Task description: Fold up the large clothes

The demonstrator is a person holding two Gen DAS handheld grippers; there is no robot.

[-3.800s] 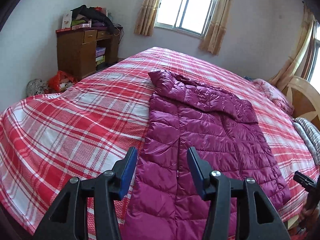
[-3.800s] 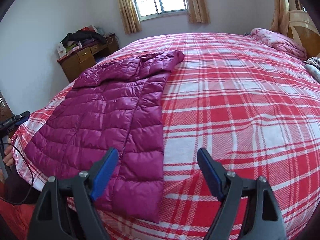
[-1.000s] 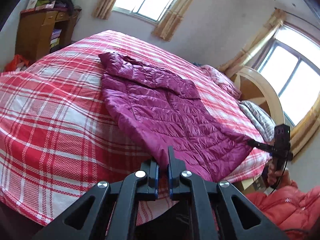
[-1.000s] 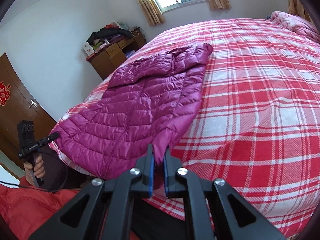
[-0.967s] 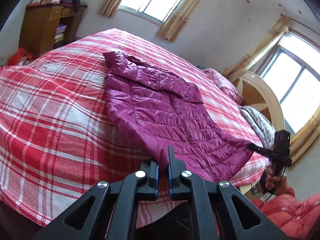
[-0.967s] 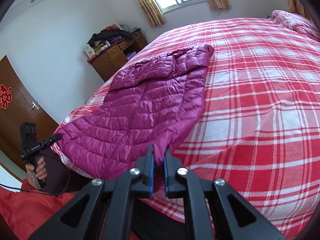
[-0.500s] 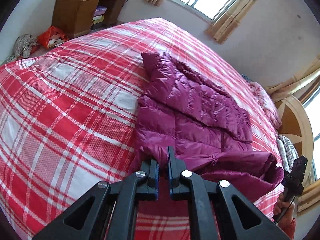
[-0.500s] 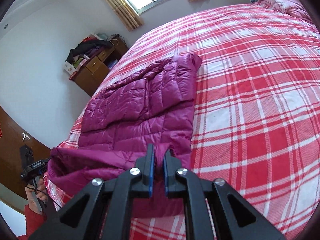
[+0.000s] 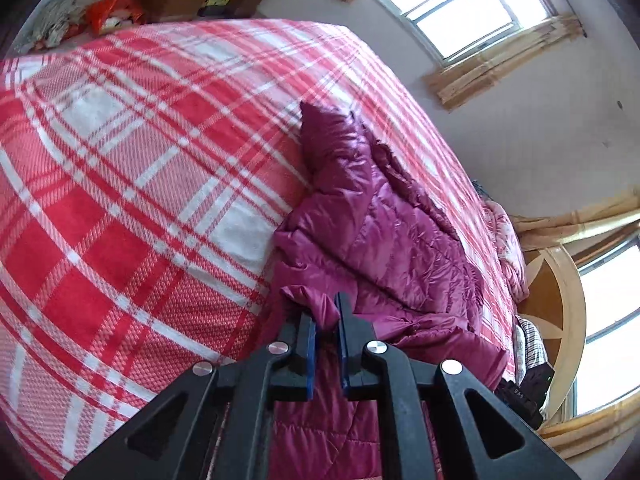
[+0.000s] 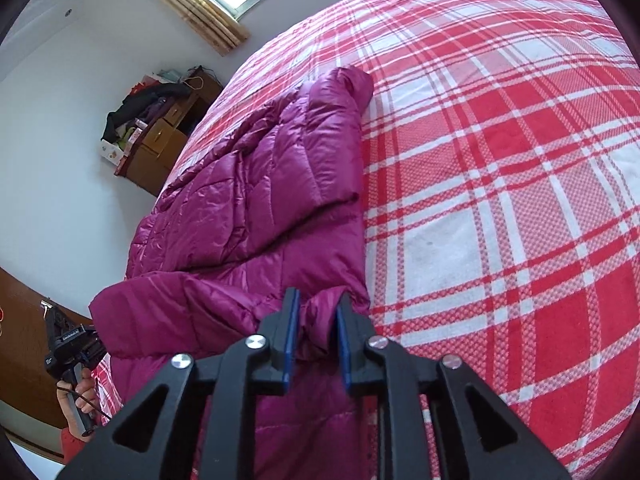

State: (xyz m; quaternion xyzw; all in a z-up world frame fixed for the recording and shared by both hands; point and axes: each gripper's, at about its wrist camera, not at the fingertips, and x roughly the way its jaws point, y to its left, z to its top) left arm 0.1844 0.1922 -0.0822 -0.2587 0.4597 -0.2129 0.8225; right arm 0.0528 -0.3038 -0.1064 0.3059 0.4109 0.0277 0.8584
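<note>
While pinching the jacket (image 9: 384, 240) hem with both grippers (image 9: 326, 320) (image 10: 316, 320), lifting it off the bed (image 10: 500, 160), likely folding toward the collar.

- The magenta quilted puffer jacket (image 9: 384, 232) lies lengthwise on the bed, its shiny fabric creased.
- Its near hem is lifted and doubled back over the body, bunched in a puffy roll.
- The far end, a rounded tip, rests flat.

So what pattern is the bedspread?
Red, pink and white plaid bedspread, clearest in the right wrist view.
</note>
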